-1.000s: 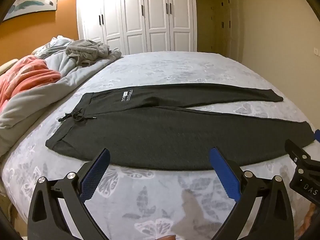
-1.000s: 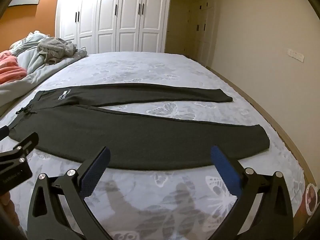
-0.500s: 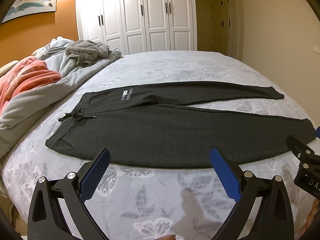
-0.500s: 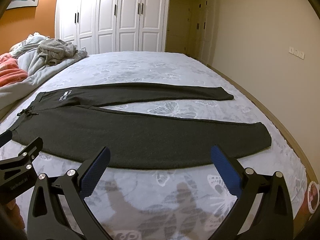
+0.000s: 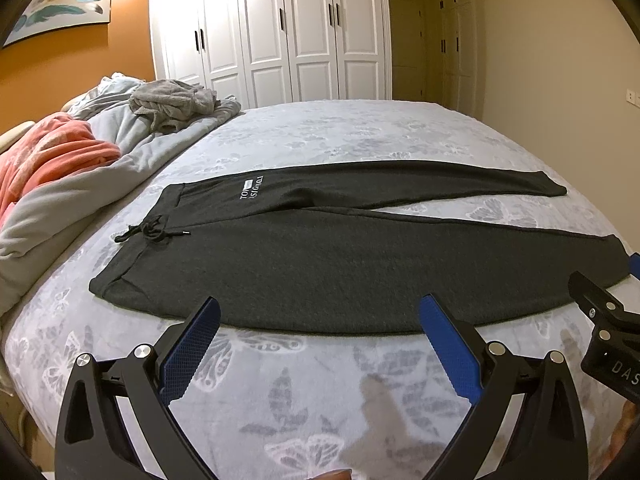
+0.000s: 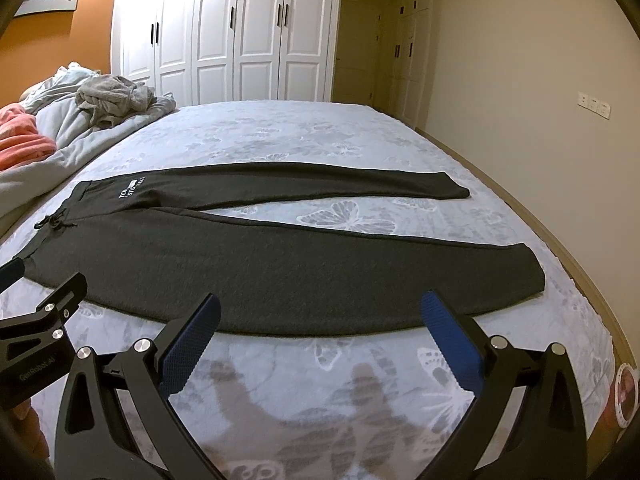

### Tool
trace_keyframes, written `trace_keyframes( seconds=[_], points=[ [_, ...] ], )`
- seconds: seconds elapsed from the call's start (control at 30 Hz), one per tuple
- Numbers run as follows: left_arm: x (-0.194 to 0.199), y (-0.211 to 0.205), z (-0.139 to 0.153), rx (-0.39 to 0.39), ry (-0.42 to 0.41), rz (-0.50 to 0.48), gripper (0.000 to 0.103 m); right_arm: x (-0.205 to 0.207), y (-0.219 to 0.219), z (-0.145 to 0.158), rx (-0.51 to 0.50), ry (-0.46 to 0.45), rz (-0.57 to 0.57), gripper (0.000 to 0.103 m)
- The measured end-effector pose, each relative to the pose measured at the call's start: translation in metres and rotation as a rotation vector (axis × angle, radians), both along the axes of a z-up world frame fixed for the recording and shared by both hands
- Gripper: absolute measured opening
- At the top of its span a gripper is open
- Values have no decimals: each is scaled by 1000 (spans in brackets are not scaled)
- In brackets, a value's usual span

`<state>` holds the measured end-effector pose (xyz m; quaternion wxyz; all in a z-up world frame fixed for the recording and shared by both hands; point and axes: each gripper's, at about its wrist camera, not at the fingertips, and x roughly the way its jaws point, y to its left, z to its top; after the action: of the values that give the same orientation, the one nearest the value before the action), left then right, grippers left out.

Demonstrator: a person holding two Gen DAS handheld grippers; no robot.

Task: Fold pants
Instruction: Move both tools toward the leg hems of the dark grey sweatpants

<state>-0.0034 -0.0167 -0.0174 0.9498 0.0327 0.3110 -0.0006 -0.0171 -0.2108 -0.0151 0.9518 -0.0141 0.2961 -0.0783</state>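
The dark grey knit pants (image 5: pixel 320 264) lay flat on the butterfly-print bedspread (image 5: pixel 304 384), long axis left-right, waistband left, cuffs right. Left gripper (image 5: pixel 318 342) and right gripper (image 6: pixel 320 342) hovered near, jaws apart.

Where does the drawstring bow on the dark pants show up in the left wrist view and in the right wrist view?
Left wrist view: the drawstring bow lies left of centre, at the waistband of the pants.
Right wrist view: the drawstring bow sits near the left edge, about mid-height.
Shared landmark: the white printed logo on the far leg, just beyond the bow in both views.
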Motion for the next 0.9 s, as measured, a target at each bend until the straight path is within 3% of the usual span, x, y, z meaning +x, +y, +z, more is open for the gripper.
trace_keyframes(
  seconds=[0.9],
  points=[
    [0,-1,-2,3,2,-2,97,3,2,-3,-2,11,5,98]
  ],
)
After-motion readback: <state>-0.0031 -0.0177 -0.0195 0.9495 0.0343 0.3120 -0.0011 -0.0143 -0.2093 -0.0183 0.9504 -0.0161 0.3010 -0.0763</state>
